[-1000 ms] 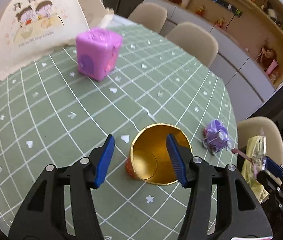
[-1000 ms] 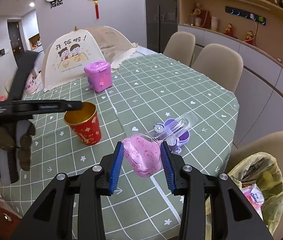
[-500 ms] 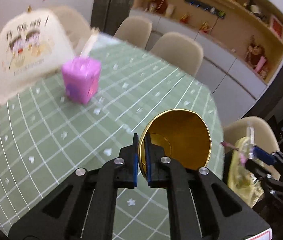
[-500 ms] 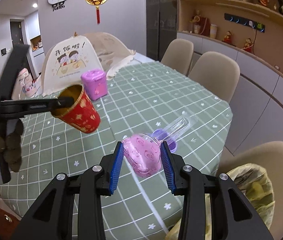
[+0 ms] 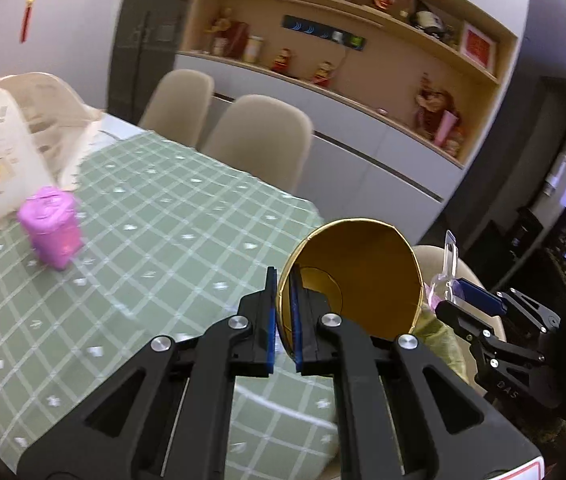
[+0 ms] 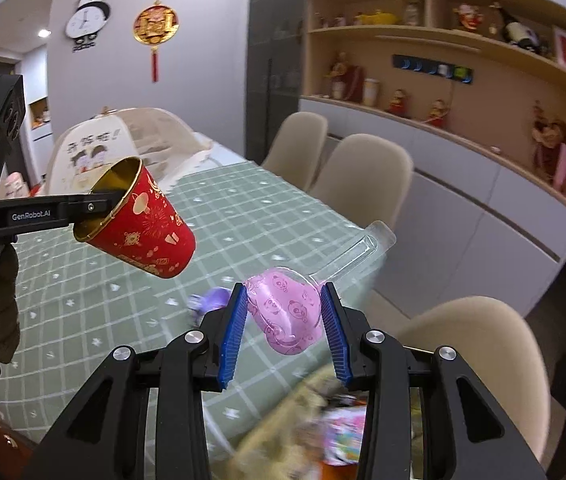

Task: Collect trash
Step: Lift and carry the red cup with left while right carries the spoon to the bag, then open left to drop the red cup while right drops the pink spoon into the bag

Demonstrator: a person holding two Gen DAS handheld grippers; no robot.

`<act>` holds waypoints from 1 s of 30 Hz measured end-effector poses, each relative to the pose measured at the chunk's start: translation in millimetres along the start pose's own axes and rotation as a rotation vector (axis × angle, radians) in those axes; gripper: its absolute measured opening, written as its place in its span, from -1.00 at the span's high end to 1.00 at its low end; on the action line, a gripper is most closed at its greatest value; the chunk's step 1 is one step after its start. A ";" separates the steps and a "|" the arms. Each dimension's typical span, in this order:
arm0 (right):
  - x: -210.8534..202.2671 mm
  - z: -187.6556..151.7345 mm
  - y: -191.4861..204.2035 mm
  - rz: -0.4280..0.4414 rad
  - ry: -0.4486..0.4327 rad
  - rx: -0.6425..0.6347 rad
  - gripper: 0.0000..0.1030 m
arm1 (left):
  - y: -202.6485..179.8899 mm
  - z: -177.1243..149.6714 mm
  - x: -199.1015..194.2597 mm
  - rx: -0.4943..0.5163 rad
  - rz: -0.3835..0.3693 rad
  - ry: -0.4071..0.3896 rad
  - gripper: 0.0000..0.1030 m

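My left gripper (image 5: pixel 283 316) is shut on the rim of a red paper cup (image 5: pixel 357 276) with a gold inside, one finger inside the wall and one outside. In the right wrist view the cup (image 6: pixel 143 228) hangs tilted above the green checked table (image 6: pixel 243 220), held by the left gripper (image 6: pixel 101 206). My right gripper (image 6: pixel 285 328) is shut on a pink panda-print plastic package (image 6: pixel 287 316) with a clear tab. It hovers past the table's edge, above a bag of trash (image 6: pixel 323 432) that shows blurred below. The right gripper (image 5: pixel 471 300) appears low right in the left wrist view.
A pink box (image 5: pixel 51 226) and a mesh food cover (image 6: pixel 95 152) stand on the table. A small purple toy (image 6: pixel 211 300) lies near the edge behind my right fingers. Beige chairs (image 6: pixel 363 168) line the far side, and another chair (image 6: pixel 471 340) is close at right.
The left gripper closed on the cup's rim and lifted it off the table toward the right. The right gripper carried the pink package up and past the table's edge, over the trash bag.
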State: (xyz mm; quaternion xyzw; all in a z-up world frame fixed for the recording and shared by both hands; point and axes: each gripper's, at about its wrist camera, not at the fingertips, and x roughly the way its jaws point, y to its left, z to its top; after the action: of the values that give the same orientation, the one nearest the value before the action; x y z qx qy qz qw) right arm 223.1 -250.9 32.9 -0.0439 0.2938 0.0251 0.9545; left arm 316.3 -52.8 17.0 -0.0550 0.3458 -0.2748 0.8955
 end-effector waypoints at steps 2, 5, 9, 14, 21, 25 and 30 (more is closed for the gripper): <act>-5.7 -5.9 -16.4 -0.028 0.002 0.010 0.29 | -18.7 0.4 14.4 0.018 -0.035 0.018 0.89; -14.7 -16.3 -45.4 -0.081 0.009 0.032 0.29 | -47.0 -3.0 35.4 0.051 -0.088 0.048 0.89; -21.7 -29.6 -76.0 -0.133 0.023 0.053 0.29 | -85.6 -15.6 68.0 0.096 -0.159 0.108 0.88; -26.9 -50.9 -111.3 -0.182 0.047 0.094 0.29 | -121.1 -37.6 112.0 0.144 -0.221 0.206 0.88; -24.1 -71.4 -140.0 -0.188 0.068 0.154 0.29 | -148.8 -69.0 161.2 0.181 -0.244 0.355 0.50; -15.8 -77.2 -145.1 -0.153 0.080 0.171 0.29 | -148.4 -76.3 160.2 0.182 -0.233 0.360 0.40; 5.3 -74.2 -136.5 -0.066 0.084 0.173 0.29 | -134.6 -70.9 145.5 0.137 -0.204 0.325 0.28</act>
State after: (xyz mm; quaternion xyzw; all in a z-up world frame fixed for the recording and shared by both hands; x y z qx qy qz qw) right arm 196.1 -393.9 -21.7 0.0281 0.3331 -0.0338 0.9419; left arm 297.8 -236.9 -83.3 0.0166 0.4589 -0.3921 0.7971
